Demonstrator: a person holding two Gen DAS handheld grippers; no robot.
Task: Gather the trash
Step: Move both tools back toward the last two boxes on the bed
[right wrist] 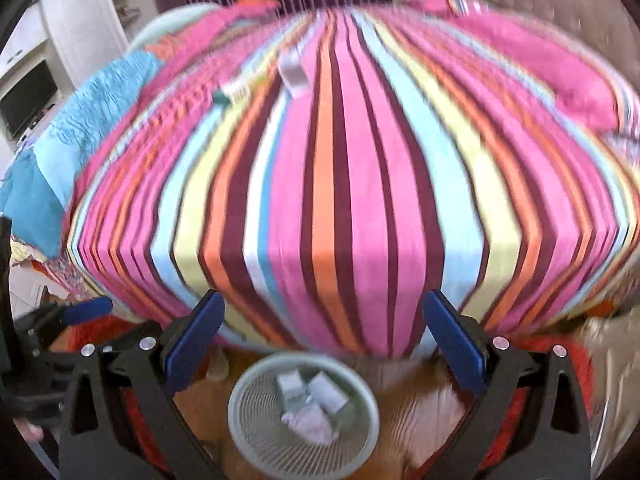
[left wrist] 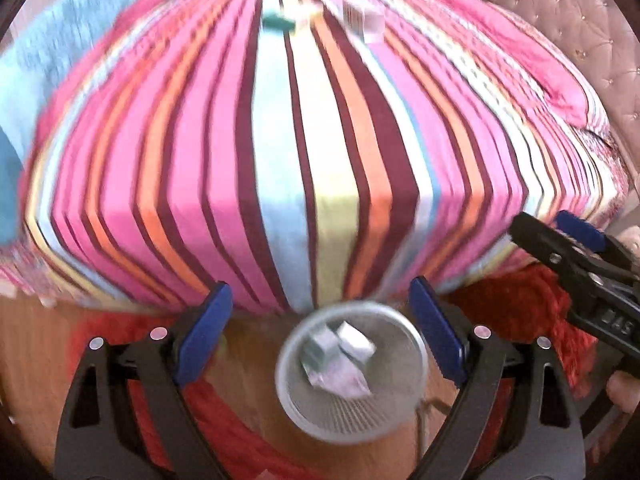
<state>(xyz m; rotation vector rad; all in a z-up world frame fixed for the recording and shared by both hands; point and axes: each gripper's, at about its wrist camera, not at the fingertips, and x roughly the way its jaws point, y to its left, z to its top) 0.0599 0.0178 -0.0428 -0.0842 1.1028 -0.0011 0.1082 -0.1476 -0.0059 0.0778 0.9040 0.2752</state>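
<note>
Done: we count some pale boxes and crumpled paper (left wrist: 338, 364) already in the mesh wastebasket (left wrist: 352, 412) on the floor.
Left: a white box (right wrist: 294, 70) and a green-ended packet (right wrist: 232, 92) lie far up the striped bed (right wrist: 360, 168).
Tongs: our left gripper (left wrist: 322, 340) and right gripper (right wrist: 322, 344) both stand spread, pinching nothing.

I see a bed (left wrist: 320, 128) covered by a sheet striped in pink, maroon, orange, pale blue and yellow. Far back on it lie a small teal-and-white item (left wrist: 280, 22) and, just beside it, a pale boxy item (left wrist: 362, 20); both are blurred. A blue blanket (left wrist: 52, 60) lies along the bed's left side. On the wooden floor (left wrist: 40, 344) stands a round mesh wastebasket (left wrist: 352, 408) with crumpled paper (left wrist: 340, 364) inside, beside a red rug (left wrist: 516, 304).
</note>
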